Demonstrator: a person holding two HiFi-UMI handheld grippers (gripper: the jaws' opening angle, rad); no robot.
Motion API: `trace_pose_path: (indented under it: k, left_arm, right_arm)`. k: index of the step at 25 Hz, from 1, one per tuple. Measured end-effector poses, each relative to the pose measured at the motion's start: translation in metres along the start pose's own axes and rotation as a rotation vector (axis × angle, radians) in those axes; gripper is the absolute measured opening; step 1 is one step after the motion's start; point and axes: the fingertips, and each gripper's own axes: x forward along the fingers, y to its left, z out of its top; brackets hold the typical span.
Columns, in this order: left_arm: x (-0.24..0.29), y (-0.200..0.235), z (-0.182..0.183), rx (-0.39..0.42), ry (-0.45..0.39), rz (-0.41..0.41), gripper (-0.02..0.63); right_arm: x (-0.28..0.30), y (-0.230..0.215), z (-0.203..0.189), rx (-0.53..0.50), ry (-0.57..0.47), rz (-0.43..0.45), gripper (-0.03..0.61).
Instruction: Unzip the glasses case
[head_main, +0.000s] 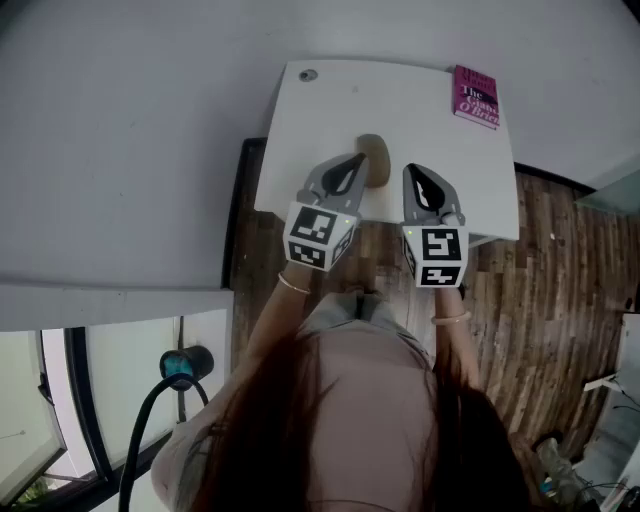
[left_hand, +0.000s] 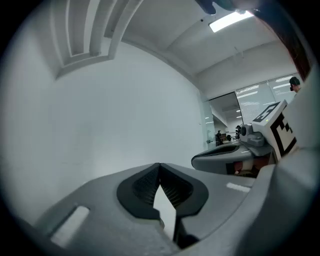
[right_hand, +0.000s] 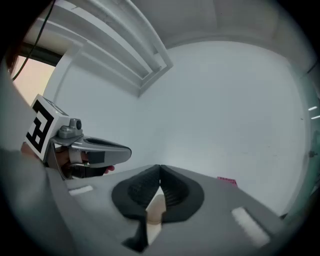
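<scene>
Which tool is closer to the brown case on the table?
Left. The left tool has its tip right beside the case, on the case's left. The right tool sits apart, off to the case's right.

Open tabletop (head_main: 340, 110) around glasses case (head_main: 378, 155), book (head_main: 476, 96) far-right

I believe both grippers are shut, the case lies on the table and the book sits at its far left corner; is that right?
No: the head view shows the book at the table's far right corner. The rest holds: left gripper and right gripper shut, case on the table.
</scene>
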Motion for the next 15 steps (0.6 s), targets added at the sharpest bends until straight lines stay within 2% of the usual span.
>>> trace_pose_path:
  k: [6, 15]
  left_arm:
    - [0.001, -0.018, 0.001, -0.010, -0.006, 0.019, 0.008]
    - [0.006, -0.033, -0.004, -0.023, 0.008, 0.051, 0.008]
  right_arm:
    - [-0.016, -0.011, -0.005, 0.013, -0.013, 0.007, 0.003]
    - [-0.024, -0.017, -0.015, 0.030, -0.001, 0.075, 0.003]
